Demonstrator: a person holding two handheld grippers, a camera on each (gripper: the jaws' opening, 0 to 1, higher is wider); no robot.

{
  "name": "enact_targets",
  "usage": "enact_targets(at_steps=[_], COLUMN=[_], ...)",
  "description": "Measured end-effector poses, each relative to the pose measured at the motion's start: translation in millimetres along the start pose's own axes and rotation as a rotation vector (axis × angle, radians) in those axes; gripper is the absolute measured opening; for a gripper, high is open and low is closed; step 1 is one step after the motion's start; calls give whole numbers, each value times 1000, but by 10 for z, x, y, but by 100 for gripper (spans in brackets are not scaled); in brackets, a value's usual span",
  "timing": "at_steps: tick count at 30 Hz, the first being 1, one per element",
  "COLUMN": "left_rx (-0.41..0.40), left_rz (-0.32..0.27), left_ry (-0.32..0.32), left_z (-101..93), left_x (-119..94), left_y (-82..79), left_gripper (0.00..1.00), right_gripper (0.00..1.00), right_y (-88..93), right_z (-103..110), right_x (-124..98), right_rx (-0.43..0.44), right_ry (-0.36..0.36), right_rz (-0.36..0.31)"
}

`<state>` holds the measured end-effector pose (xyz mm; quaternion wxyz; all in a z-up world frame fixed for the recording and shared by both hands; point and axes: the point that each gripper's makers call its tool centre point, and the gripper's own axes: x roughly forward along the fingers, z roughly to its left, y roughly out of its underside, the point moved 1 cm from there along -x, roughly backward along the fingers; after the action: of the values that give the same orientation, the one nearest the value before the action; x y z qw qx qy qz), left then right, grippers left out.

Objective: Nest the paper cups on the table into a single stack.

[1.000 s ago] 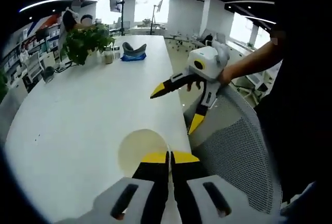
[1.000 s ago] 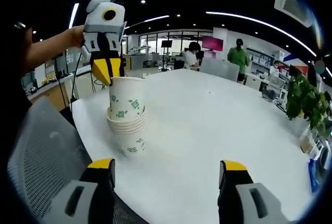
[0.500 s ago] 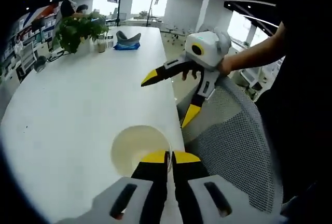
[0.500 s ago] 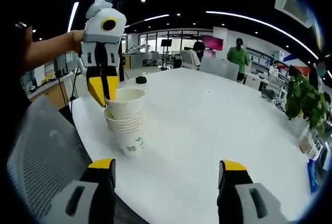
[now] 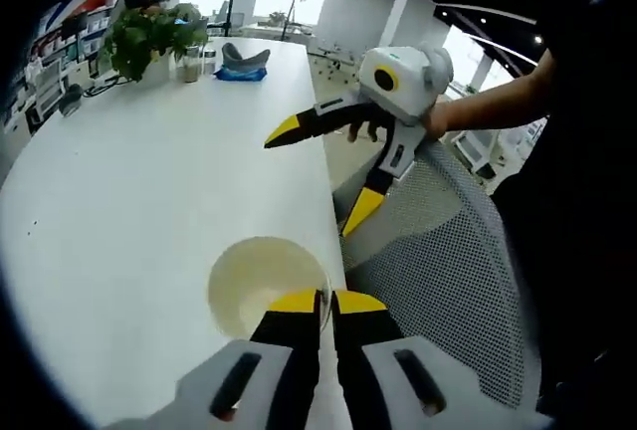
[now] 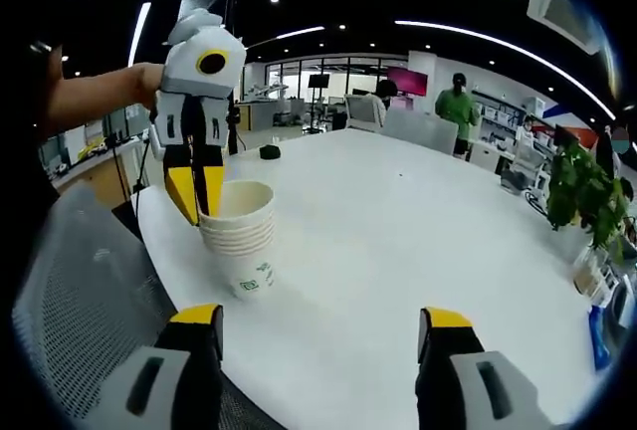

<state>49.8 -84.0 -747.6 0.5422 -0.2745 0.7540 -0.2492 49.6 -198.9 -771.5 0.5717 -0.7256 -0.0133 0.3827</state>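
In the left gripper view, the left gripper was seen from behind its own two yellow-tipped jaws, which were closed together over the near rim of the top cup, its open mouth lying just beyond the tips. The jaws were pinched on that rim. In the right gripper view, the same gripper was seen coming down from above, one tip inside the cup and one outside its wall. The cup was seated in the stack of paper cups, several rims banded one under another, with a green printed mark on the lowest cup. The stack stood upright near the edge of the white desk, beside a grey mesh chair back.

The right gripper was held at the desk's edge with its jaws spread wide apart and nothing between them, the stack well ahead of its left tip. Farther along the desk, a potted plant and a blue and grey object were set near the far end.
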Motion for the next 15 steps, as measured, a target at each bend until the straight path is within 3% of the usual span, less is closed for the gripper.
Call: enact_targets(at_steps=[15], left_rx=[-33], left_rz=[-7], left_ry=[24], left_z=[-17], left_x=[33], left_y=[14], left_gripper=[2], right_gripper=[82], right_y=[-47], right_z=[7], right_x=[-10], right_rx=[14], right_ry=[-1], right_rz=[-25])
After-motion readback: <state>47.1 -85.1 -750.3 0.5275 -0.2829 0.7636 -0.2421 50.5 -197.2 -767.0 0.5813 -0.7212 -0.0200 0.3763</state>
